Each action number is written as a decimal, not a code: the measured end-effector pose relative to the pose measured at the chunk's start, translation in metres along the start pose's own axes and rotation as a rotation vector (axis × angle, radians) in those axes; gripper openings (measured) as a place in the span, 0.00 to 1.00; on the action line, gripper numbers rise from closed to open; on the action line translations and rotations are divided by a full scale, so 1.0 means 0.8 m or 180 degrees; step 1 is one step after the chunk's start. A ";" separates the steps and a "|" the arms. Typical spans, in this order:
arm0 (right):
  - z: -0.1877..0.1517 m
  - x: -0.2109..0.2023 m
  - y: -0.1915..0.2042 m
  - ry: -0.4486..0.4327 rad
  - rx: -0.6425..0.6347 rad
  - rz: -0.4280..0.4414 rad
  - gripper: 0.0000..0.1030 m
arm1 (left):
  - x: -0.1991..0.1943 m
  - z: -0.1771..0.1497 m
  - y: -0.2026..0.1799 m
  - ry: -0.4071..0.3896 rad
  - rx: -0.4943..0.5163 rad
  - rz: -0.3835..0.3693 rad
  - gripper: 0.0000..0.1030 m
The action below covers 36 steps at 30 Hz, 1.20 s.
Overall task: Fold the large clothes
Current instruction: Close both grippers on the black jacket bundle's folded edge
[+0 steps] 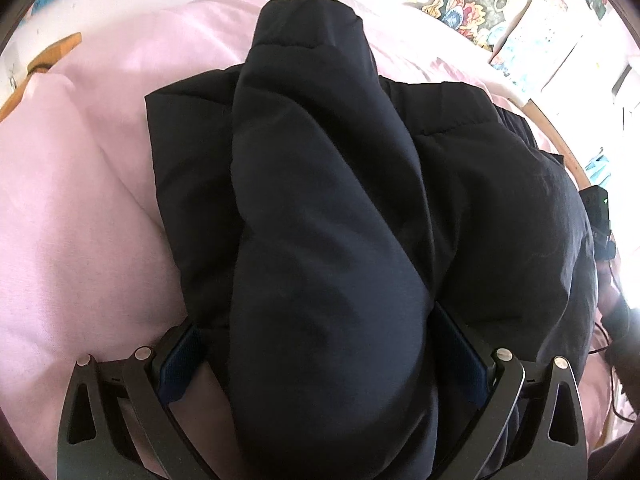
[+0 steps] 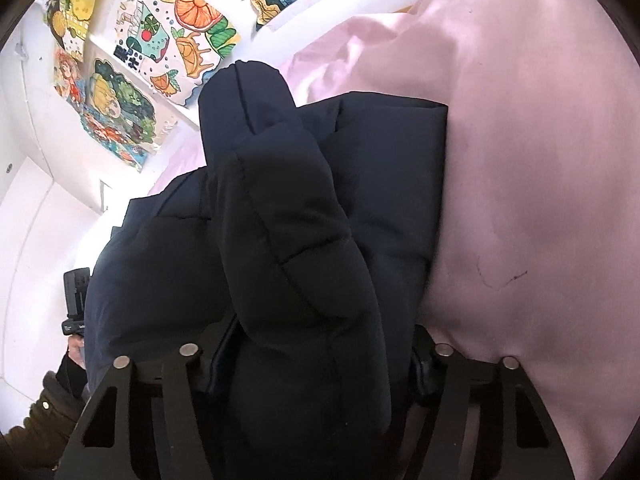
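Observation:
A dark navy puffer jacket (image 1: 304, 184) lies on a pink bed sheet (image 1: 80, 184), partly folded. A padded sleeve runs up its middle to the cuff at the top. My left gripper (image 1: 320, 340) is shut on the shoulder end of that sleeve, with a blue pad on each side of it. In the right wrist view the same jacket (image 2: 384, 184) lies on the pink sheet (image 2: 540, 160). My right gripper (image 2: 316, 356) is shut on the other quilted sleeve (image 2: 288, 216), which lies over the jacket body.
Colourful drawings (image 2: 160, 40) hang on the white wall behind the bed. A wooden bed rail (image 1: 572, 156) curves at the right. The other gripper's black body (image 2: 76, 300) and the person's hand show at the left edge of the right wrist view.

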State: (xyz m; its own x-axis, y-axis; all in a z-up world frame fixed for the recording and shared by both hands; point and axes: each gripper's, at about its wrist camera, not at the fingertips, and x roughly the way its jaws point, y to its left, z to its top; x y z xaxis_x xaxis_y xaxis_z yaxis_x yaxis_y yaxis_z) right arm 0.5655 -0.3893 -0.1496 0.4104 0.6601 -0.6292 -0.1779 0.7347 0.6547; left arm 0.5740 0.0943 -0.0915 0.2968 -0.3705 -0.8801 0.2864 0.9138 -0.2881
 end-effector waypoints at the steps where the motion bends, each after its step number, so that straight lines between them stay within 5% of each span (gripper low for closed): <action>1: -0.001 -0.001 0.001 -0.0011 -0.0012 -0.0014 0.56 | -0.003 -0.001 0.001 -0.0016 0.0013 0.0008 0.99; 10: -0.010 -0.005 0.045 -0.0153 -0.0492 -0.0469 0.42 | -0.008 -0.015 -0.026 -0.0127 0.0021 0.0152 0.92; 26: -0.011 -0.012 0.012 -0.0143 -0.0082 -0.0156 0.50 | -0.008 -0.025 -0.029 -0.0125 -0.0114 0.0021 0.90; 36: -0.016 -0.020 0.019 -0.0257 -0.0066 -0.0178 0.36 | -0.039 -0.033 -0.068 -0.0403 -0.0275 0.0179 0.44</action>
State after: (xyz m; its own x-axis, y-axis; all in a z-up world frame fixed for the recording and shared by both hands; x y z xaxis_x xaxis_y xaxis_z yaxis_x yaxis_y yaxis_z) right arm 0.5444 -0.3867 -0.1351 0.4908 0.6039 -0.6280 -0.1709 0.7735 0.6103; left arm 0.5251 0.0602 -0.0584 0.4242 -0.3314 -0.8428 0.1882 0.9426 -0.2760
